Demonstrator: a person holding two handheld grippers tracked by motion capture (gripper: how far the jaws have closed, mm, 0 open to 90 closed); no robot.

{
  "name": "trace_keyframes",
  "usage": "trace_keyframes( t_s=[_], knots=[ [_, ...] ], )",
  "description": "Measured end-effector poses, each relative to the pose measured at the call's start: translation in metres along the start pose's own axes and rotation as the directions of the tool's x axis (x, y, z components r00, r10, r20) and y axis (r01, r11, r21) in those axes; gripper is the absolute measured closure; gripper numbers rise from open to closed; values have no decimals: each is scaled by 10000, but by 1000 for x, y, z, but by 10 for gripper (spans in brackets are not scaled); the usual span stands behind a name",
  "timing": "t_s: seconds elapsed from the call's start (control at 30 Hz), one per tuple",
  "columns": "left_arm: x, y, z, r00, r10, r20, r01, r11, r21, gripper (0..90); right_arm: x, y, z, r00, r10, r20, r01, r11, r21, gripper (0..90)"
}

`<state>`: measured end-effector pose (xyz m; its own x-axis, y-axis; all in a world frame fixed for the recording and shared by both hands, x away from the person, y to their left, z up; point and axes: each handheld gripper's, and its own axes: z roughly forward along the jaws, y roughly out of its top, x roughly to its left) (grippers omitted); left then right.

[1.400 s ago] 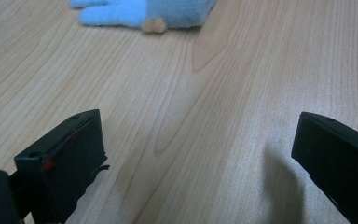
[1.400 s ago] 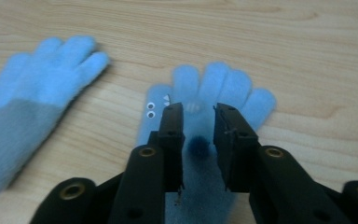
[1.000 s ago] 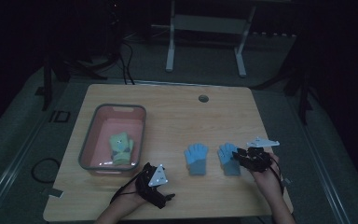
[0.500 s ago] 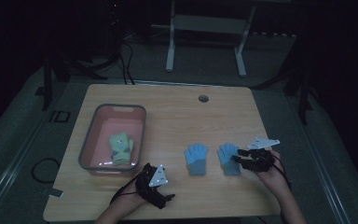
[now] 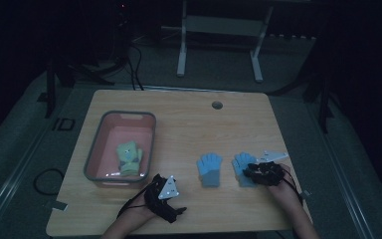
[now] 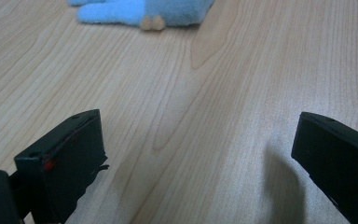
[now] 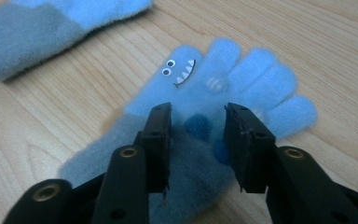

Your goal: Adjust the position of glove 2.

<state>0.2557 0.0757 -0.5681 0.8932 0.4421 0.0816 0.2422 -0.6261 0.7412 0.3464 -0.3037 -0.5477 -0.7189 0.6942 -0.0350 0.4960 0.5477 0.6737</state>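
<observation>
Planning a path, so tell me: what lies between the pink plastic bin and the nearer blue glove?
Bare wooden table separates bin and glove, per the high view.

This looks like a lab or recording studio set up for data capture, not a home. A lone light-wood worktop [image 5: 189, 124] with a round cable hole [image 5: 217, 105] stands in a dim room with dark surroundings. It sits on grey padded floor covering [image 5: 25, 149], with cables [image 5: 129, 64] trailing across the floor behind it and a loop of cable [image 5: 47, 180] at the left. A white metal stand [image 5: 219, 45] stands farther back. The person's hands carry instrumented devices: the left gripper [image 5: 166, 196] bears a grey tracking plate [image 5: 169, 188], and the right gripper [image 5: 261, 172] has one too.
</observation>
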Motion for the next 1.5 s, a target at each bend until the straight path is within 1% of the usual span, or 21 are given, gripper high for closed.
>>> trace_keyframes(
  t_s=[0.1, 0.13, 0.33, 0.4, 0.5, 0.53, 0.63, 0.67, 0.7, 0.83, 0.87, 0.93, 1.0, 1.1, 1.17, 1.23, 1.27, 1.3, 1.33, 1.37, 1.5],
  knots=[
    [0, 0, 0, 10000, 24, 18, -24, 10000, 10, 27, 1, -2, 0, 10000, 51, 48, -51, 9999, -112, 720],
    [0, 0, 0, 10000, 27, -8, -27, 10000, 29, 27, 1, -2, 0, 9995, 217, 214, -214, 9997, -103, 793],
    [0, 0, 0, 10000, 51, -13, -51, 10000, 50, 27, 5, 1, 0, 9979, 428, 486, -430, 9991, 41, 833],
    [0, 0, 0, 10000, 40, -9, -40, 10000, 35, 27, 7, 4, -2, 9936, 991, 536, -993, 9951, 16, 849],
    [0, 0, 0, 10000, 24, -7, -24, 10000, 27, 27, 10, 8, -6, 9931, 977, 647, -974, 9952, -89, 850],
    [0, 0, 0, 10000, 28, -1, -28, 10000, 33, 27, 15, 19, -16, 9927, 977, 705, -952, 9947, -383, 852],
    [0, 0, 0, 10000, 49, -3, -49, 10000, 54, 27, 20, 34, -28, 9923, 1086, 601, -1041, 9918, -736, 853],
    [0, 0, 0, 10000, 49, -3, -49, 10000, 54, 27, 20, 34, -28, 9923, 1086, 601, -1041, 9918, -736, 853],
    [0, 0, 0, 10000, 53, 8, -53, 10000, 45, 27, 26, 48, -38, 9931, 991, 629, -928, 9910, -964, 852],
    [0, 0, 0, 10000, 65, 11, -65, 10000, 22, 27, 37, 70, -49, 9959, 703, 576, -624, 9896, -1297, 852],
    [0, 0, 0, 10000, 65, 11, -65, 10000, 22, 27, 37, 70, -49, 9959, 703, 576, -624, 9896, -1297, 852],
    [0, 0, 0, 10000, 35, 15, -35, 10000, -2, 27, 46, 85, -52, 9981, 495, 353, -438, 9882, -1470, 852],
    [0, 0, 0, 10000, 27, 12, -27, 10000, -10, 27, 49, 89, -52, 9988, 410, 280, -362, 9877, -1522, 853],
    [0, 0, 0, 10000, 10, 4, -10, 10000, -27, 27, 63, 106, -49, 10000, 78, 22, -74, 9860, -1663, 852],
    [0, 0, 0, 10000, -3, 18, 3, 10000, -32, 27, 65, 108, -48, 10000, 34, -7, -34, 9859, -1671, 852],
    [1, 0, 0, 10000, 2, 13, -2, 10000, -21, 27, 73, 115, -42, 9998, -64, -190, 31, 9858, -1681, 852],
    [1, 0, 0, 10000, 2, 13, -2, 10000, -21, 27, 73, 115, -42, 9998, -64, -190, 31, 9858, -1681, 852],
    [1, 0, 0, 10000, 7, 13, -7, 10000, -36, 27, 80, 117, -34, 9995, -196, -256, 154, 9878, -1552, 852],
    [1, 0, 0, 10000, 13, 18, -13, 10000, -32, 27, 80, 117, -34, 9995, -196, -256, 154, 9878, -1552, 852],
    [1, 0, 0, 10000, 42, 21, -42, 10000, -25, 27, 84, 117, -26, 9992, -236, -324, 188, 9895, -1430, 852],
    [0, 0, 0, 10000, 59, 9, -59, 10000, 8, 27, 89, 114, -12, 9983, -197, -550, 130, 9927, -1196, 852]
  ],
)
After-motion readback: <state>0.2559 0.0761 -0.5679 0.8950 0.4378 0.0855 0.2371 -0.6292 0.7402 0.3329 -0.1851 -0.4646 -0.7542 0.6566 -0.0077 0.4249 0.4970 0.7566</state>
